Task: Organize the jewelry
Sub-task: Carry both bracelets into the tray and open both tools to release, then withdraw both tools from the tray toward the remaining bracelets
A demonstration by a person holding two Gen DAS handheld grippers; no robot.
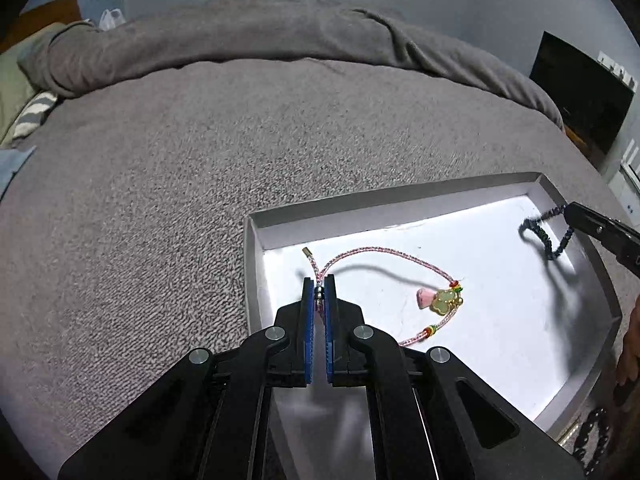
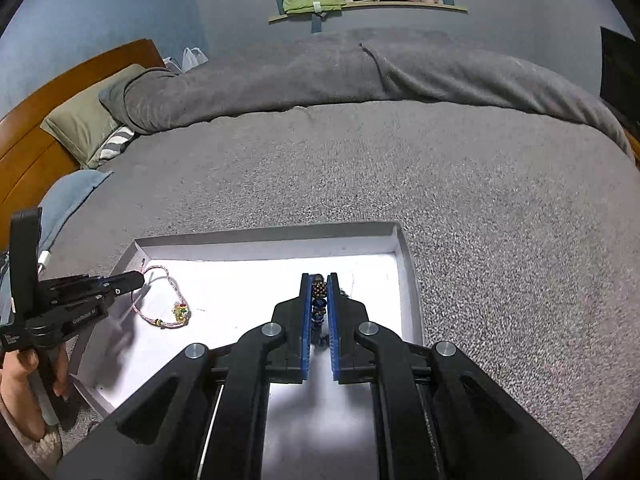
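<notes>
A shallow white tray (image 1: 448, 196) lies on the grey bed cover. My left gripper (image 1: 319, 286) is shut on a pink braided cord bracelet (image 1: 384, 251) whose green and gold charm (image 1: 442, 302) rests on the tray floor. In the right wrist view the same bracelet (image 2: 176, 304) hangs from the left gripper (image 2: 134, 280) at the tray's left. My right gripper (image 2: 319, 284) is shut on a dark blue beaded bracelet (image 2: 319, 292) over the tray's right part; in the left wrist view that bracelet (image 1: 540, 234) dangles from the right gripper (image 1: 570, 210).
The grey blanket (image 1: 200, 160) covers the bed all around the tray (image 2: 408, 264). A dark bead strand (image 1: 592, 436) lies outside the tray's near right corner. Pillows (image 2: 84, 128) and a wooden headboard (image 2: 36, 136) are at the far left.
</notes>
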